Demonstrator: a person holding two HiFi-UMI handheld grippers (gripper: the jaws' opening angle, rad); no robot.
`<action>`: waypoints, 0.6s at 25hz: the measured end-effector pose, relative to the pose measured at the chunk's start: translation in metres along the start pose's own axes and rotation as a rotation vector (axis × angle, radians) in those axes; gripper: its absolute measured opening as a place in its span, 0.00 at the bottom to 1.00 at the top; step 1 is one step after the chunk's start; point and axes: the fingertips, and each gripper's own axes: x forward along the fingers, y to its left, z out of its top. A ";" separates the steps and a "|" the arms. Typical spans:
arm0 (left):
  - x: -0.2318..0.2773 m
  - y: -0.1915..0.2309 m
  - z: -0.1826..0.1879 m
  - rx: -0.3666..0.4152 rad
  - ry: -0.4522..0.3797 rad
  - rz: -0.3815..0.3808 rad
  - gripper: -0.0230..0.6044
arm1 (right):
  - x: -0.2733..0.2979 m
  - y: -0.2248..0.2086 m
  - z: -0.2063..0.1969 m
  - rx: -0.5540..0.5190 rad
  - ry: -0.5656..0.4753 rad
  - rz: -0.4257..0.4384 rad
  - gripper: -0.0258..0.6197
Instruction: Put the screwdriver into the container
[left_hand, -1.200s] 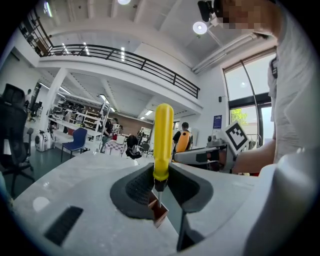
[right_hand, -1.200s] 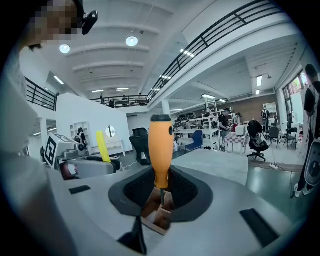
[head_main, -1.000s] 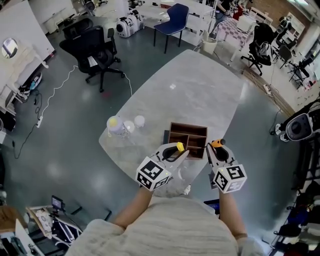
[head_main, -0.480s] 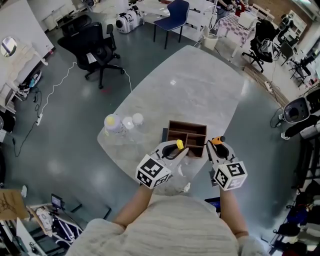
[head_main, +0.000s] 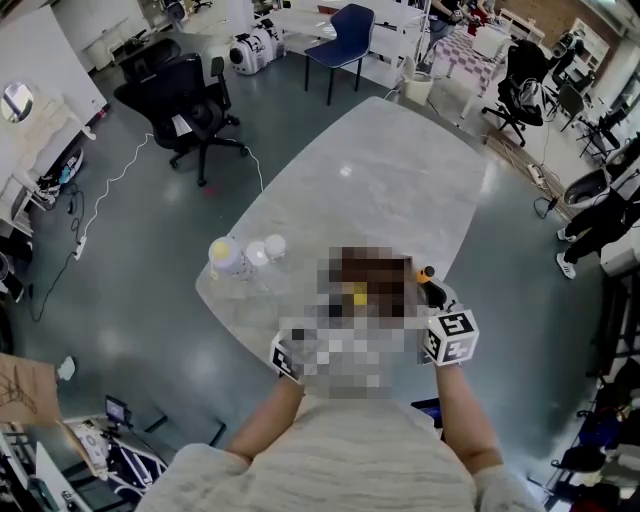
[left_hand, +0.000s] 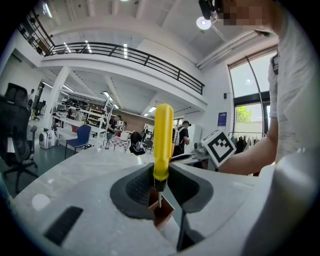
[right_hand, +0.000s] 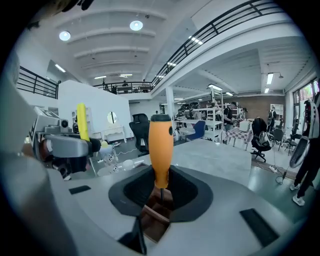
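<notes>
Right claw (right_hand: 161, 192) sits nearer the container (right_hand: 152, 220) than a second ago; its cube (head_main: 452, 337) has crept forward in the head view. The bottles by the worktop (head_main: 380, 180) edge are unmoved.

Right claw is clamped on the orange screwdriver (right_hand: 161, 150), handle up, shaft down over the container. Left claw (left_hand: 161, 192) is clamped on the yellow screwdriver (left_hand: 163, 142), also upright, tip above the brown box.

To do the step well, I judge:
- lower one tool at a time
- keep the shaft vertical and centred over a compartment, clear of the dividers
- release only once the tip is inside, so the handle tips against a wall and not out

Hard to make out:
- the head view is masked over the container and left claw
- which compartment lies under either tip, I cannot tell
- whether a tip is already below the rim is unclear
</notes>
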 end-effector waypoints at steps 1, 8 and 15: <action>-0.001 0.000 0.000 0.000 0.000 0.000 0.18 | 0.004 -0.001 -0.003 0.003 0.010 -0.002 0.17; -0.003 -0.002 -0.001 0.004 0.001 0.001 0.18 | 0.021 -0.010 -0.029 0.046 0.068 -0.018 0.17; -0.004 -0.001 0.000 0.009 0.002 -0.001 0.18 | 0.034 -0.012 -0.052 0.061 0.135 -0.025 0.17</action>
